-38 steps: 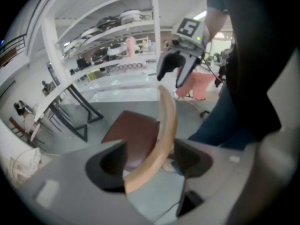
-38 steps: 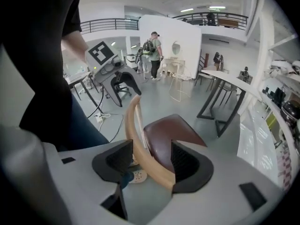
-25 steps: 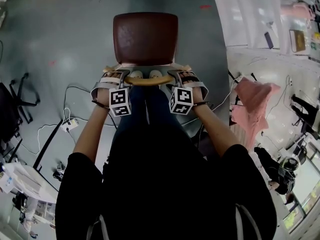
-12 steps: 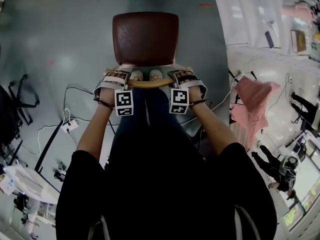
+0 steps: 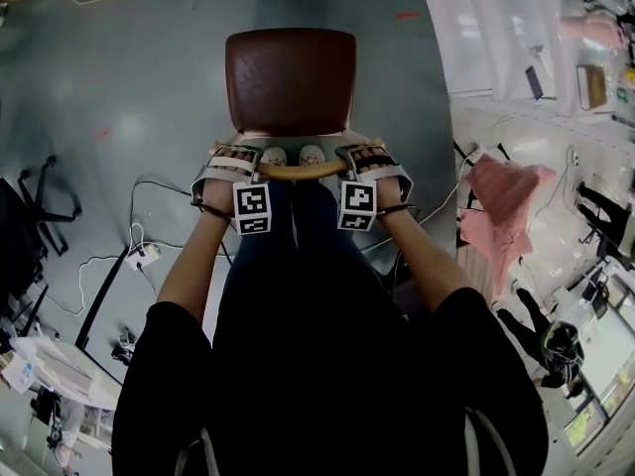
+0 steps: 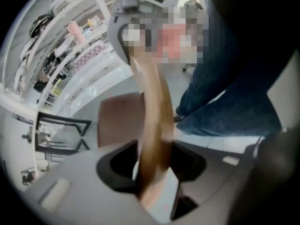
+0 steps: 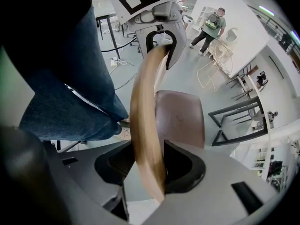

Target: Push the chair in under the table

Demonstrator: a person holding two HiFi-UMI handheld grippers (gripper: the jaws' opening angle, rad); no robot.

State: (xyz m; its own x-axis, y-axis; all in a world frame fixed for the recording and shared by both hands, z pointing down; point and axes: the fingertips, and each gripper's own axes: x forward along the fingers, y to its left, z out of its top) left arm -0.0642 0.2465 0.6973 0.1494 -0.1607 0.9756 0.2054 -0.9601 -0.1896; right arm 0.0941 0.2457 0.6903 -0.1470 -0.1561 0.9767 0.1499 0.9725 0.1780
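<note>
The chair has a dark brown seat [image 5: 290, 77] and a curved wooden back rail [image 5: 295, 170]; it stands on the grey floor straight in front of me. My left gripper [image 5: 236, 155] points down over the rail's left end, and my right gripper [image 5: 365, 153] over its right end. In the left gripper view the rail [image 6: 152, 107] runs up between the jaws of the left gripper [image 6: 152, 158], which have just been closing and press on it. The right gripper [image 7: 149, 165] likewise holds the rail [image 7: 143, 102] after closing, with the seat [image 7: 180, 118] beyond it.
A white table [image 5: 486, 28] lies at the upper right, with a pink cloth [image 5: 501, 206] below it. Cables [image 5: 139, 256] and a black frame [image 5: 40, 196] are on the floor to the left. My shoes [image 5: 288, 154] stand just behind the chair. A person [image 7: 211, 25] stands far off.
Both grippers have sunk a little over the back rail and their jaws have narrowed onto it. The chair stands where it was.
</note>
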